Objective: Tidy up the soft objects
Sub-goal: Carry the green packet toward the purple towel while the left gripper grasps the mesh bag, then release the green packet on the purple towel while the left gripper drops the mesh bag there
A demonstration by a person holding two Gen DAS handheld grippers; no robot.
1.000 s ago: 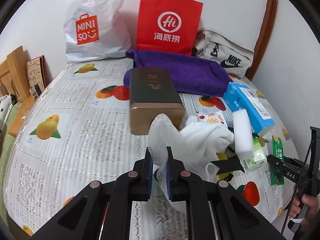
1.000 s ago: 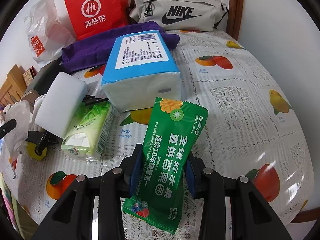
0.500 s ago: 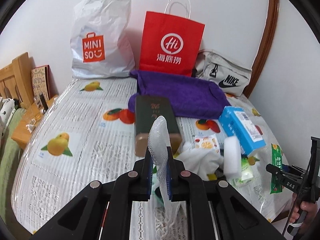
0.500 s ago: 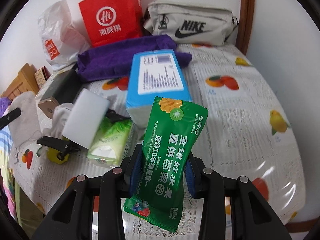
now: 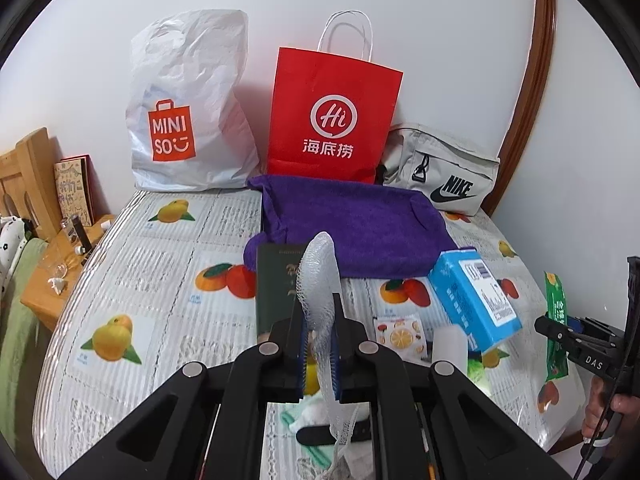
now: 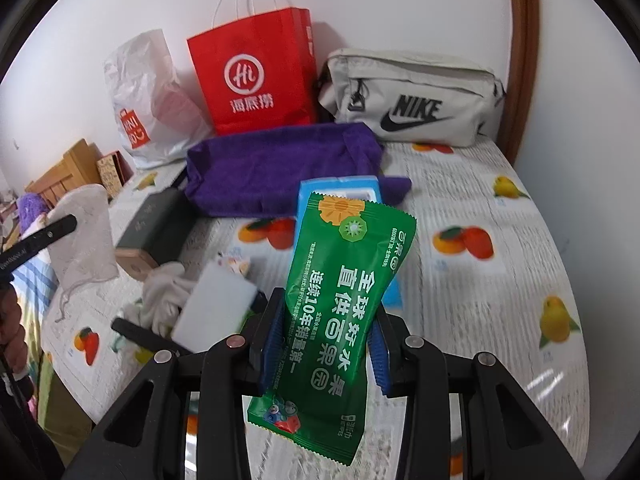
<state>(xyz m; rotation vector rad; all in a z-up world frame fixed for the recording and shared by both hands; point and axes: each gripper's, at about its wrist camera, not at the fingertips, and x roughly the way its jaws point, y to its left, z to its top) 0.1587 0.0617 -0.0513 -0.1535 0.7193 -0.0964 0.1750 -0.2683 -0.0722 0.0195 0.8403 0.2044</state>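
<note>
My left tongs [image 5: 319,350] pinched mesh pouch [image 5: 320,280], right tongs [image 6: 326,344] pinched green packet [image 6: 344,304] — both held above table [image 6: 500,280]. Best practice: keep grips firm, carry level — pouch droops.

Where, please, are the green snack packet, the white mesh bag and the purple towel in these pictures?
green snack packet [image 6: 344,304]: right wrist view, middle of its printed front.
white mesh bag [image 5: 320,280]: left wrist view, netting above the tongs.
purple towel [image 5: 360,220]: left wrist view, centre of its top.
</note>
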